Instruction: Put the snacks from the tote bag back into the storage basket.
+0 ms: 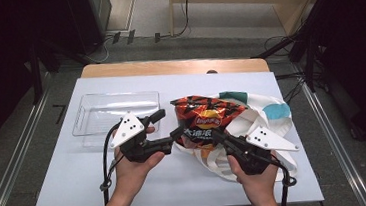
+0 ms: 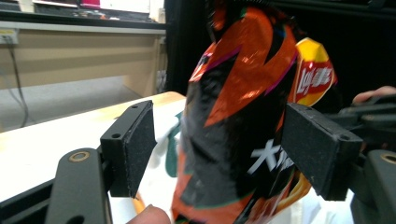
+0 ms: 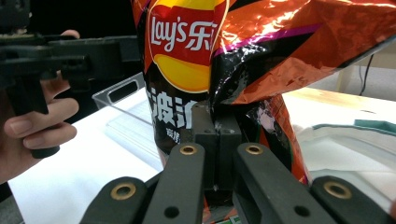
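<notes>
Nearest the person, at about five o'clock on the table, the right gripper (image 1: 217, 134) has its jaws clamped flat on a fold of the crisp bag (image 1: 206, 117), as the right gripper view shows with both pads pressed together on the foil. At about seven o'clock the left gripper (image 1: 177, 132) has its jaws spread wide, one pad on each side of the bag's lower body without touching it. The bag stands raised near the table's centre, above the white tote bag (image 1: 265, 118) that sprawls toward three o'clock. Farther off, at about ten o'clock, sits the clear plastic bin (image 1: 116, 116).

The step in hand looks like lifting the bag out of the tote while the left gripper comes in for a second hold. The next move likely calls for closing the left jaws gently on the foil, which crumples and slips easily, then carrying it toward the bin.

The bag's bottom edge is hidden behind the grippers, so whether it has fully left the tote's mouth is hard to tell
</notes>
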Tool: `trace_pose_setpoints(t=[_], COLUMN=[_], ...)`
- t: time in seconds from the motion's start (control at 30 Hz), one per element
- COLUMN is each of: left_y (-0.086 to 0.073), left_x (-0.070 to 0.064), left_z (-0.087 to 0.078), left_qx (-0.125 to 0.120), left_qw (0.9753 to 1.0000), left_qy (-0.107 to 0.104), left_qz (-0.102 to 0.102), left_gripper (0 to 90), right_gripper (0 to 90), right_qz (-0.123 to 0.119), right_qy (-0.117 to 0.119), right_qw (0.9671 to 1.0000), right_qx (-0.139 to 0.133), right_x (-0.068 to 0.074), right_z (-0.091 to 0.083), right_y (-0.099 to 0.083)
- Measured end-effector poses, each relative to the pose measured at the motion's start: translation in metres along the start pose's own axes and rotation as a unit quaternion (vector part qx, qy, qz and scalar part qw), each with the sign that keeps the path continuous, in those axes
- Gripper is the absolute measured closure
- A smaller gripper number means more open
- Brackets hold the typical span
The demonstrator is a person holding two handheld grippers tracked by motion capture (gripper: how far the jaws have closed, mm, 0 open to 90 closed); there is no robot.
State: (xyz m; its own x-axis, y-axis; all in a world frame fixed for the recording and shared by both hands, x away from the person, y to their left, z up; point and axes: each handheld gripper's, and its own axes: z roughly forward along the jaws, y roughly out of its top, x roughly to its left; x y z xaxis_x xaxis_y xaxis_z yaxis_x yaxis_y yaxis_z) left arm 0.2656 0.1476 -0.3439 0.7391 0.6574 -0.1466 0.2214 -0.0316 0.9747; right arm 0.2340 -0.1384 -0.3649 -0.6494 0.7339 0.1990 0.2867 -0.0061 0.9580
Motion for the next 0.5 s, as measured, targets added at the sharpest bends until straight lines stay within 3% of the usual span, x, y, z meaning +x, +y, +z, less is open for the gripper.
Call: trace_pose_setpoints(t=[0.17,0.33,0.4,0.5], left_y=[0.0,-0.003,-0.003,0.0], left_x=[-0.002,0.002,0.002,0.0], left_z=[0.002,0.006,0.005,0.0], left_qx=[-0.001,-0.001,-0.003,-0.018], left_qw=[1.0,0.9988,0.9986,0.9986], left_qy=[-0.007,-0.024,-0.029,-0.018], left_qz=[-0.006,-0.042,-0.044,-0.046], left_gripper=[21.3,18.0,21.0,27.8], right_gripper=[90.0,90.0,90.0,90.0], right_qz=[-0.004,-0.009,-0.012,-0.017], right_qy=[0.011,0.02,0.021,0.022], right_qw=[0.9999,0.9998,0.9997,0.9995], right_qx=[0.001,0.004,0.009,0.017], right_x=[0.008,0.015,0.017,0.019], right_z=[0.003,0.007,0.01,0.013], right_y=[-0.002,-0.006,-0.008,-0.011])
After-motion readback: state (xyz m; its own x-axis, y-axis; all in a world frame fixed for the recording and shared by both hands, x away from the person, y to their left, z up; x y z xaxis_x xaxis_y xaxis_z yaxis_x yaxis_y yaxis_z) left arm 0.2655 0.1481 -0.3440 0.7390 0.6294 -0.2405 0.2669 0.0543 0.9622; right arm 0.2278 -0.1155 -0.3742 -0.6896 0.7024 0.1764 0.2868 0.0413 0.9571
